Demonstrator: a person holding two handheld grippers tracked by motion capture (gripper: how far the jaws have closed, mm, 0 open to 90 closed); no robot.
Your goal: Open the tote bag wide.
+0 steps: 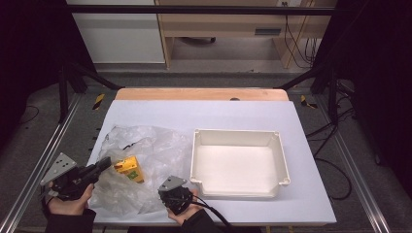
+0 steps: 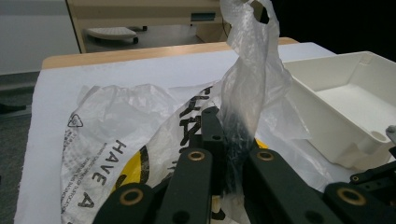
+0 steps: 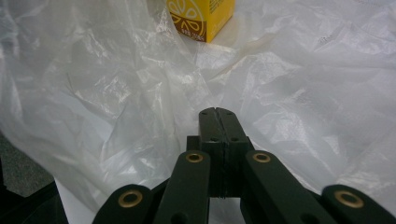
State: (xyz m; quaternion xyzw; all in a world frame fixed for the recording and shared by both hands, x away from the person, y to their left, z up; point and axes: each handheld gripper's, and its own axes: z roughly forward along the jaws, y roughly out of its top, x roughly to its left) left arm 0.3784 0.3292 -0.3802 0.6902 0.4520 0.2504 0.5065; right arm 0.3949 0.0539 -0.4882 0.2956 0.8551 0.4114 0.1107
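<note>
- Plastic bag (image 1: 145, 160): thin, translucent, heavily crumpled; lies at lower left of the high view on the white-covered worktop (image 1: 218, 114), just left of the tray. In the left gripper view (image 2: 140, 121) it carries black block lettering, a small triangular recycling mark and a patch of yellow print
- Bag strip (image 2: 250, 79): a twisted length of the film stands upright at centre of the left gripper view, reaching the top edge of the frame
- Yellow carton (image 1: 130, 168): small box with brown and white citrus graphics, tilted, lying within the bag's folds at lower left of the high view; seen at top centre of the right gripper view (image 3: 201, 18) on the film
- Left tongs (image 2: 229, 140): clenched on the bag strip, film pinched between the two black jaws; held by a hand (image 1: 68, 204) at the lower left corner of the high view
- Right tongs (image 3: 218, 116): jaws pressed together, tips meeting against the film; whether any film is caught between them cannot be told. Held by a hand (image 1: 182, 213) at bottom centre of the high view
- Tray (image 1: 279, 160): white, rectangular, raised rim, right of centre in the high view
</note>
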